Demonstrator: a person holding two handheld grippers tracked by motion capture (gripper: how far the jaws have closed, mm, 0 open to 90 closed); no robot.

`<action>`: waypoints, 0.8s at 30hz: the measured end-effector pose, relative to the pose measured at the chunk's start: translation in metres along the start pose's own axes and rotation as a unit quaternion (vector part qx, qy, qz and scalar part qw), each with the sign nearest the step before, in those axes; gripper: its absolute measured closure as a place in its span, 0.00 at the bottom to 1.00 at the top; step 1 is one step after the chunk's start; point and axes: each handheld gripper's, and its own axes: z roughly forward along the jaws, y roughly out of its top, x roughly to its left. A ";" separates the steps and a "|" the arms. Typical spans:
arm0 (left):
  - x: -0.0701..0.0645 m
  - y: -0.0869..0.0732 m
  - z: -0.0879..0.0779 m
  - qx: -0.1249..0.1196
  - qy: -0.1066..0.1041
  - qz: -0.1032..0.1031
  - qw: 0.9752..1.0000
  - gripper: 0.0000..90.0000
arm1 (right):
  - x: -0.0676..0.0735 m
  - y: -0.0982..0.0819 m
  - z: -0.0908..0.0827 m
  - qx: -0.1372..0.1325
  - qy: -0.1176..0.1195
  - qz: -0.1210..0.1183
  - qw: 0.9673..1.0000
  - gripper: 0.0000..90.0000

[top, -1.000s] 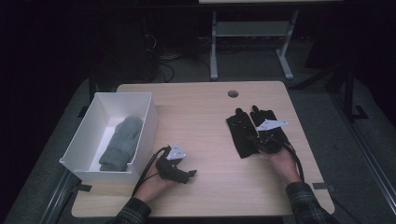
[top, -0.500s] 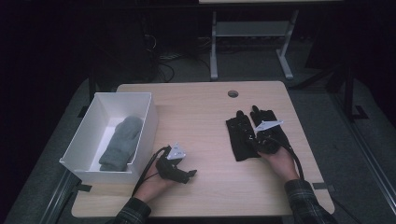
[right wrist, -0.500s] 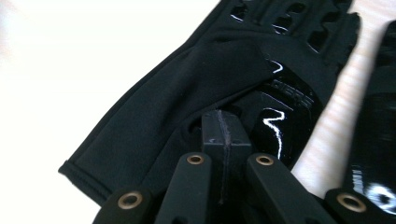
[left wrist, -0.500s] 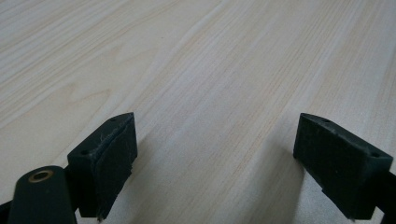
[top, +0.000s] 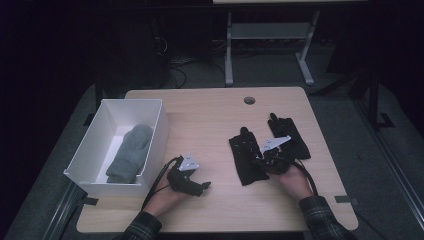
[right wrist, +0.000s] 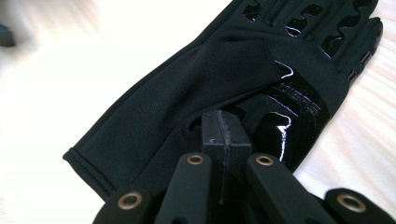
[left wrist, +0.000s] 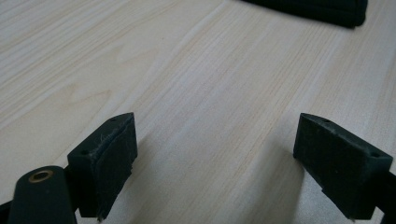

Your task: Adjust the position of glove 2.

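Observation:
Two black gloves lie on the right half of the wooden table (top: pixel 210 120): one (top: pixel 243 159) nearer the middle, the other (top: pixel 291 131) farther right. My right gripper (top: pixel 258 159) sits over the nearer glove (right wrist: pixel 187 93). In the right gripper view its jaws (right wrist: pixel 225 126) are pressed together, pinching a raised fold of the fabric near the cuff. My left gripper (top: pixel 201 186) rests low at the table's front, left of the gloves. It (left wrist: pixel 215 154) is open over bare wood, with a black glove edge (left wrist: pixel 317 9) far ahead.
A white box (top: pixel 159 131) stands at the table's left edge with a grey mitten (top: pixel 127 150) lying inside. A round cable hole (top: pixel 249 100) is near the far edge. A metal desk frame (top: pixel 270 45) stands on the floor beyond.
My right gripper has moved a little left and toward the person, and the nearer black glove has shifted with it. The left gripper has stayed put.

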 end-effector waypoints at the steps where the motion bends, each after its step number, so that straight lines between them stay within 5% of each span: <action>1: 0.000 0.000 0.000 0.000 0.000 0.000 1.000 0.14 | 0.003 0.000 0.000 0.000 0.003 -0.002 1.000 1.00; 24: 0.001 0.000 0.000 0.000 0.000 0.004 1.000 0.14 | 0.065 0.005 0.008 0.017 0.074 -0.054 0.996 1.00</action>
